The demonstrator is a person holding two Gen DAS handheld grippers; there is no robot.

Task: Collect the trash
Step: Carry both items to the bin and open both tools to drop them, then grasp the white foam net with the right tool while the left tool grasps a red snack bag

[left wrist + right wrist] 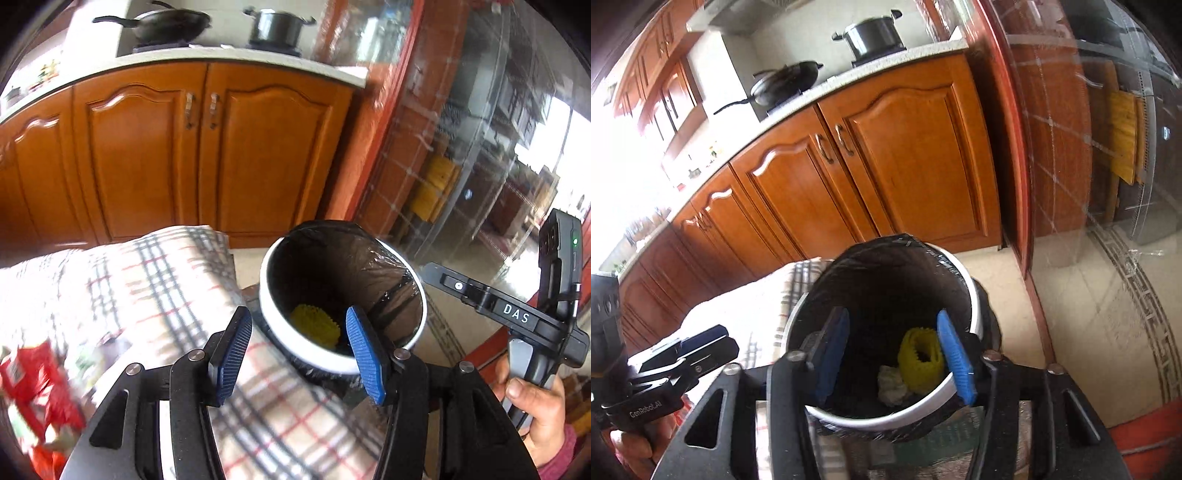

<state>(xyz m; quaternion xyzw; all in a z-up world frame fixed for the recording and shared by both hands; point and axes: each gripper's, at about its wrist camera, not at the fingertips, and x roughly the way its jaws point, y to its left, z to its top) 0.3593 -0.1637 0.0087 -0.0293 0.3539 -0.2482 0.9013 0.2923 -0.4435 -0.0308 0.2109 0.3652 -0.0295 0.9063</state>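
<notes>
while both grippers, left [299, 354] and right [892, 354], gape empty, bin [960, 384] between plaid cloth [122, 280], cabinets [886, 155]

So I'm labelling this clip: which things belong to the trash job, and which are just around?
Job: white bin with black liner; yellow ridged cup and crumpled white paper inside; red wrapper.
Around: black wok; dark steel pot; checked tablecloth.

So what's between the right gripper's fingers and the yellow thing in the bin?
Nothing: in the right wrist view the open right gripper hangs over the bin, bare air down to the yellow thing.
</notes>
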